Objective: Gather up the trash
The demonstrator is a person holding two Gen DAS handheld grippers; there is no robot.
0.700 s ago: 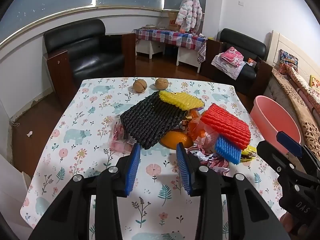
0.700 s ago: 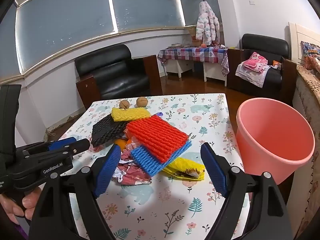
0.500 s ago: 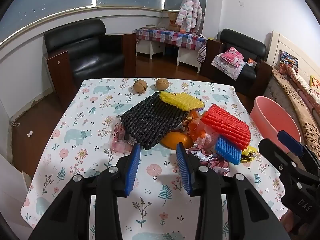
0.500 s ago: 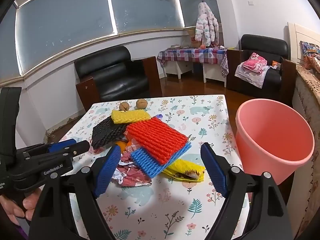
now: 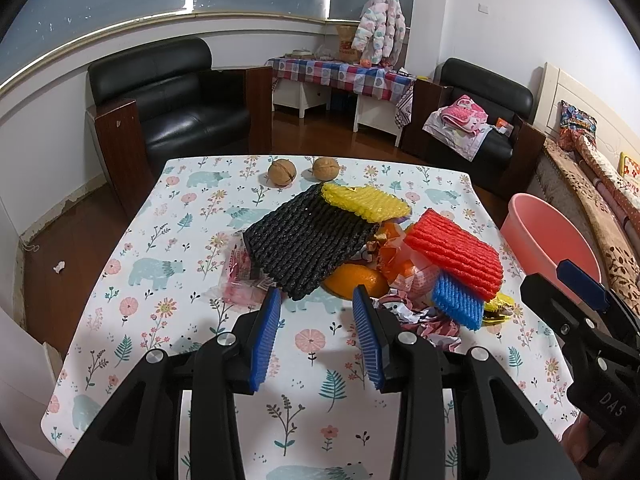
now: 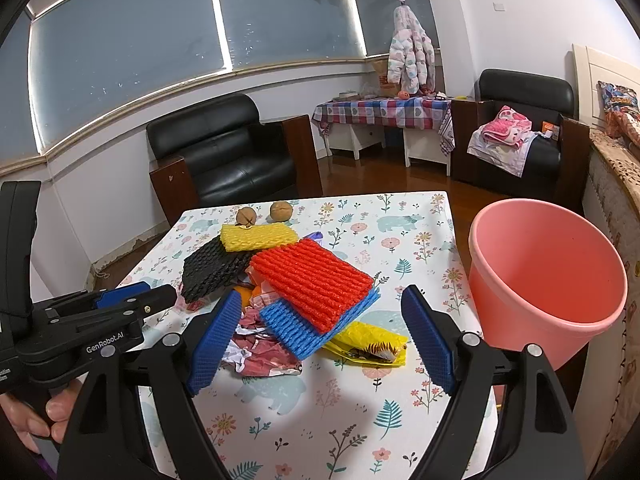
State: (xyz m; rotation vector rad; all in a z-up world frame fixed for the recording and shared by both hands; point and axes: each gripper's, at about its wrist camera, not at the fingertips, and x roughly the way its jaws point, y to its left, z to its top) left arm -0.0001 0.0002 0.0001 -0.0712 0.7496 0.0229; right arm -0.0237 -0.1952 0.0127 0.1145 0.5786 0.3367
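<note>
While both hands hang short of the pile, nothing is held yet.
Left gripper [image 5: 316, 322]: jaws part-open, empty, black foam net [image 5: 308, 240] at its 12 o'clock.
Black net: light, squashy; I'd pinch its near edge.
Red foam net [image 6: 316, 280]: centre of surface [image 6: 400, 224], stacked on blue net [image 6: 296, 330]; soft, springy.
Right gripper [image 6: 320, 332]: jaws fully wide, empty.
Pink bucket [image 6: 540, 264]: at 2 o'clock.

A heap of foam sleeves [image 6: 316, 276] and wrappers [image 6: 260, 354] lay mid-tabletop [image 6: 416, 240] before me, two walnuts [image 5: 282, 173] behind it, a bucket [image 6: 544, 276] off the tabletop's right edge, an armchair [image 5: 168, 100] beyond.
</note>
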